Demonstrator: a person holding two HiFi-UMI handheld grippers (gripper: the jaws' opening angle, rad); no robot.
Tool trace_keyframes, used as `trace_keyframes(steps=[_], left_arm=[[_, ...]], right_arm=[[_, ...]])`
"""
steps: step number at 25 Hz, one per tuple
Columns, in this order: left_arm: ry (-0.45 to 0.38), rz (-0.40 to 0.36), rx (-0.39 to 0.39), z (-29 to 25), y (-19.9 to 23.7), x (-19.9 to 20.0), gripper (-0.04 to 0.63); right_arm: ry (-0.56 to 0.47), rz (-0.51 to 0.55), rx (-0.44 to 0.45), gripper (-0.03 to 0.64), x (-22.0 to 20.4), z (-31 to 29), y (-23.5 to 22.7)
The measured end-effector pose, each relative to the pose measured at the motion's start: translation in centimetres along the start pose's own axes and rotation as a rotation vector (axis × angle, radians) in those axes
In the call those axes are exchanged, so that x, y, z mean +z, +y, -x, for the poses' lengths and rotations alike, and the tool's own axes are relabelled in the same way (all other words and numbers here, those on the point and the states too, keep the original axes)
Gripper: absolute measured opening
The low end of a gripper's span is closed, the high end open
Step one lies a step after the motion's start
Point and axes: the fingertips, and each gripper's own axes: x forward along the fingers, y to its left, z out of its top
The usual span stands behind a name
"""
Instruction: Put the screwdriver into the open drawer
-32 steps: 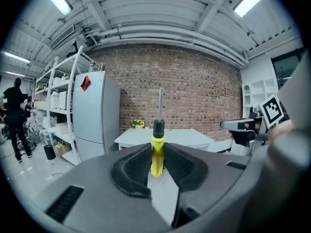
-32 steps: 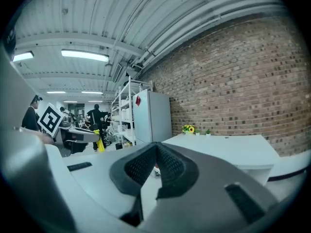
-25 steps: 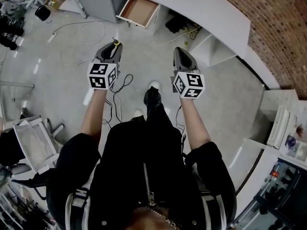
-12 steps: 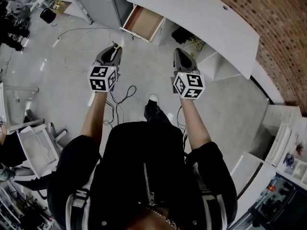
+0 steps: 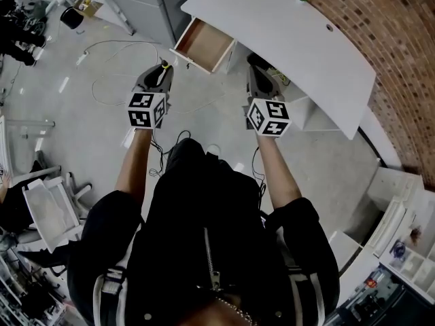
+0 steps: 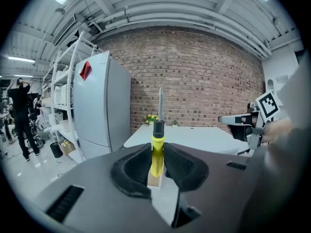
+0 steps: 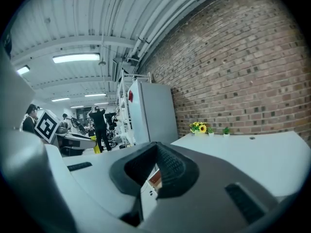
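your left gripper has its fingers clamped on the screwdriver, pinching the yellow handle so the black collar and metal shaft stand straight up above the pads. in the head view that gripper sits left of centre, over the grey floor, with a bit of yellow just showing at its front. the open drawer lies up and to the right of it, in the upper middle of the frame, its wooden bottom showing, pulled out from under the white tabletop. the screwdriver is near the drawer but apart from it (short of its front edge). your right gripper holds nothing, its fingers pressed together, and it hangs right of centre, just below the tabletop's edge in the frame. loose cables trail across the floor at upper left.
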Motion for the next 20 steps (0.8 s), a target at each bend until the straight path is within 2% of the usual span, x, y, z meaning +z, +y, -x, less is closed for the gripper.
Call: trace_keyframes(steps=[6, 11, 20], left_arm=[[0.011, -0.002, -0.013, -4.6, 2.1, 0.8, 0.094], [0.033, 0.0, -0.06, -10.5, 4.3, 0.9, 0.094], [0.165, -0.021, -0.169, -22.3, 9.0, -1.8, 0.094]], right_arm=[[0.015, -0.007, 0.003, 0.006, 0.1, -4.1, -1.1], [0.046, -0.016, -0.029, 0.006, -0.4, -8.7, -3.0], [0.084, -0.052, -0.133, 0.006, 0.5, -18.0, -6.2]])
